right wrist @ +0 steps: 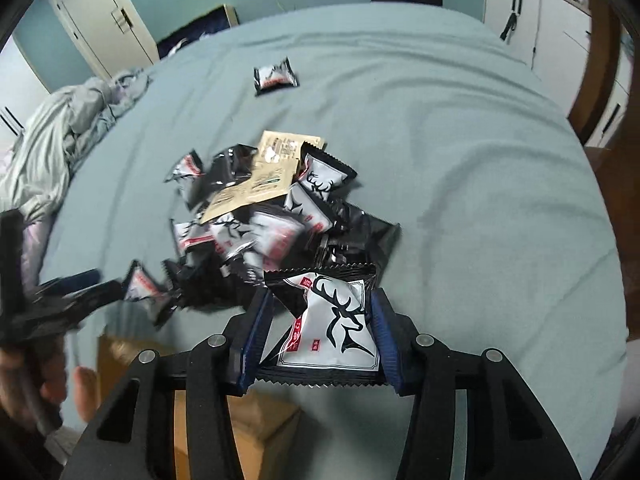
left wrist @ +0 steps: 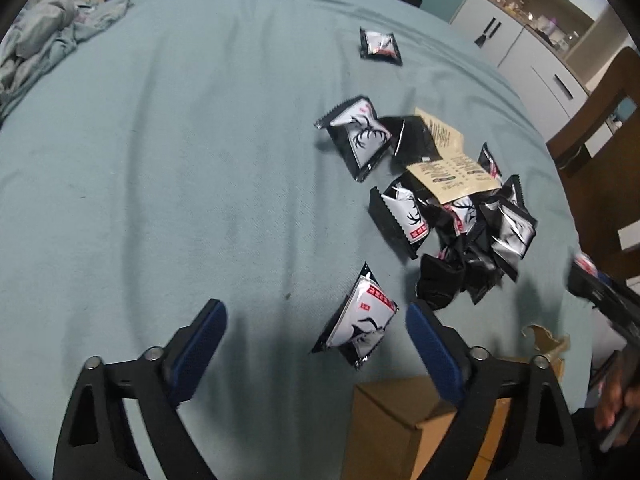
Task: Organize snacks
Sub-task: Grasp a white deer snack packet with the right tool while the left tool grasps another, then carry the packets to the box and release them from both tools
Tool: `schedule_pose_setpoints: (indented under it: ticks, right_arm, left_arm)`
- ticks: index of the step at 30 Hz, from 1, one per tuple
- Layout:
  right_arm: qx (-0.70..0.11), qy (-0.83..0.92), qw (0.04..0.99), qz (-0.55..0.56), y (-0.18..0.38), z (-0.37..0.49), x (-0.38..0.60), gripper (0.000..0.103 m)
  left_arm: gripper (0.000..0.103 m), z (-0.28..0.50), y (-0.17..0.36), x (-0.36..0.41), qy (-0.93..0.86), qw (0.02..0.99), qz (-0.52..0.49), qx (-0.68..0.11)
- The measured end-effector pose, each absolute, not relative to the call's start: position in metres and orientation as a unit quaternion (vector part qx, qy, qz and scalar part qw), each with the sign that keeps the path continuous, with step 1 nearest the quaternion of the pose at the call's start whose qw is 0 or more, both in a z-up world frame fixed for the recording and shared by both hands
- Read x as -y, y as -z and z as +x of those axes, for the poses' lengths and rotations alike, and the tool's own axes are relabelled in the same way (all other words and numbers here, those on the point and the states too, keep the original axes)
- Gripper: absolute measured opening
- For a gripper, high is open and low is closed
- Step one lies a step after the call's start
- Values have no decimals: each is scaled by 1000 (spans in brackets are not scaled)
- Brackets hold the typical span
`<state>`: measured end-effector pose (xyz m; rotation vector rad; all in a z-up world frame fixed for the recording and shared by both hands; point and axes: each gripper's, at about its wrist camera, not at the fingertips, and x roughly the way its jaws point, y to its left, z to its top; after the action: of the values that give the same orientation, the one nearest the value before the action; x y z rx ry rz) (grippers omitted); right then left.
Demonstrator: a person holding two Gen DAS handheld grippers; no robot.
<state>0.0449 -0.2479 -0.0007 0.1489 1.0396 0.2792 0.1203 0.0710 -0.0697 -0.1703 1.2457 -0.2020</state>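
Several black-and-white snack packets with a deer print lie in a pile (left wrist: pixel 460 224) on a pale blue bed cover, with a tan paper bag (left wrist: pixel 452 160) on top. My left gripper (left wrist: pixel 316 320) hangs open above the cover; one loose packet (left wrist: pixel 358 320) lies between its blue pads without touching them. In the right wrist view my right gripper (right wrist: pixel 322 304) is shut on a deer-print packet (right wrist: pixel 336 320), held above the near edge of the pile (right wrist: pixel 260 216). The left gripper (right wrist: pixel 76 296) shows blurred at the left of that view.
A brown cardboard box (left wrist: pixel 404 420) stands at the near edge of the bed, also seen under the right gripper as the box (right wrist: pixel 256 436). A single packet (left wrist: pixel 380 46) lies far off. Crumpled bedding (left wrist: pixel 36 48) is at the far left. White cabinets (left wrist: pixel 532 40) and a wooden chair (left wrist: pixel 600 128) stand at the right.
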Motion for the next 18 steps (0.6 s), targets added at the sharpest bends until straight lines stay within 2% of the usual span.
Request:
schedule_pose_setpoints:
  ticks: [5, 7, 8, 10, 11, 18]
  right_arm:
    - [-451, -144, 877, 75, -33, -11, 266, 47]
    - [-436, -149, 883, 92, -41, -34, 276, 48]
    - [-433, -148, 884, 100, -40, -47, 278, 48]
    - [-427, -147, 885, 113, -40, -62, 284, 48]
    - [-425, -150, 885, 118, -41, -67, 284, 48]
    - [-457, -147, 870, 110, -23, -48, 267, 48]
  left_arm:
    - [86, 127, 84, -55, 129, 790, -73, -595]
    - [81, 128, 87, -48, 138, 788, -62, -596]
    - [76, 130, 89, -47, 143, 785, -69, -598]
    - [57, 133, 93, -46, 156, 774, -89, -607]
    - [36, 134, 94, -46, 155, 771, -91, -611]
    - [32, 124, 85, -56, 143, 783, -102, -597]
